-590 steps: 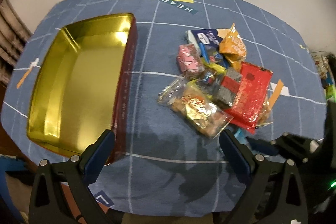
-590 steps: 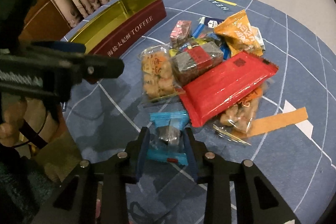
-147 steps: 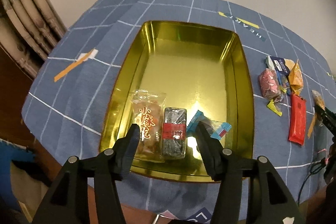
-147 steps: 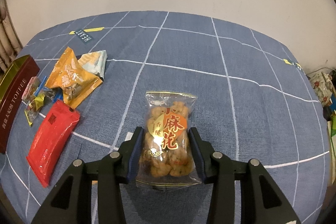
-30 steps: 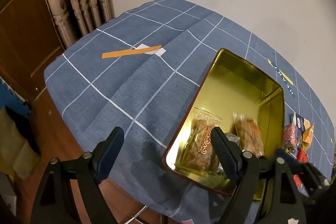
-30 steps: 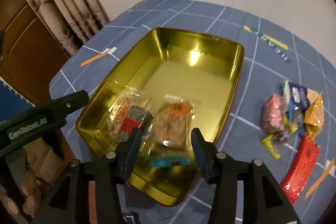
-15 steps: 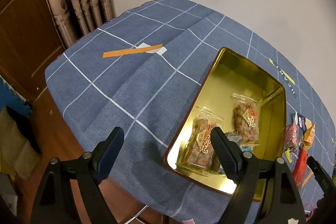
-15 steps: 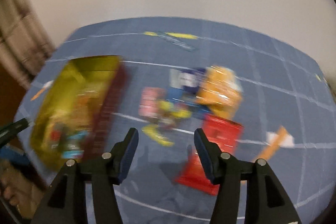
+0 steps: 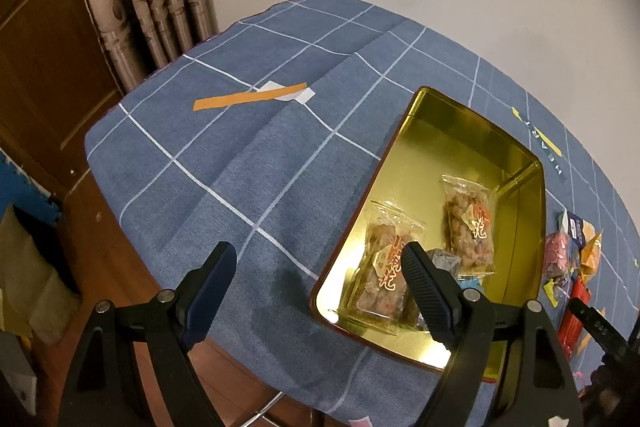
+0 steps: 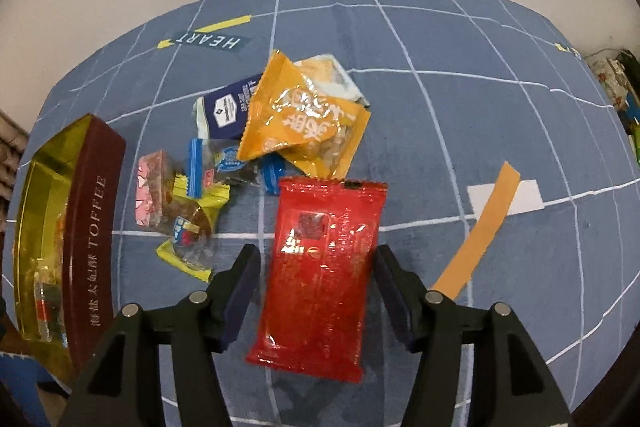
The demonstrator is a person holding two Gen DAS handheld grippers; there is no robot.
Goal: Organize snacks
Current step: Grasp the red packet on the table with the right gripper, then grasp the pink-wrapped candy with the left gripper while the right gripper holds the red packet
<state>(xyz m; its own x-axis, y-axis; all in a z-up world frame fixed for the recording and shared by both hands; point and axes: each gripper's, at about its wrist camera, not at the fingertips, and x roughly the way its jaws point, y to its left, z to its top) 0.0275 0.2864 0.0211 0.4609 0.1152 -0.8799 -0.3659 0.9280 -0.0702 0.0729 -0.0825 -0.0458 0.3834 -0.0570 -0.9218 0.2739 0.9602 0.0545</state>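
The gold tin (image 9: pixel 520 163) with maroon sides holds two clear packs of twisted snacks (image 9: pixel 470 223) and a blue-wrapped piece (image 9: pixel 444 261). My left gripper (image 9: pixel 320 291) is open and empty, above the cloth at the tin's near left corner. My right gripper (image 10: pixel 314 291) is open, its jaws either side of a red packet (image 10: pixel 324 255) lying flat on the cloth. Behind the packet lie an orange bag (image 10: pixel 304 119), a navy packet (image 10: pixel 226 111), a pink candy (image 10: pixel 150 191) and yellow-wrapped sweets (image 10: pixel 192 227). The tin (image 10: pixel 94 227) stands at the left in the right wrist view.
Blue checked tablecloth (image 9: pixel 240 155) with an orange tape strip (image 9: pixel 248 97) at the left and another (image 10: pixel 480 231) right of the red packet. Curtains and a wooden door (image 9: pixel 48 59) stand behind the table's left edge. Clutter sits off the right edge (image 10: pixel 624 83).
My right gripper let go of the second twisted-snack pack in the tin, swung right to the loose pile and now straddles the red packet. The left gripper barely moved.
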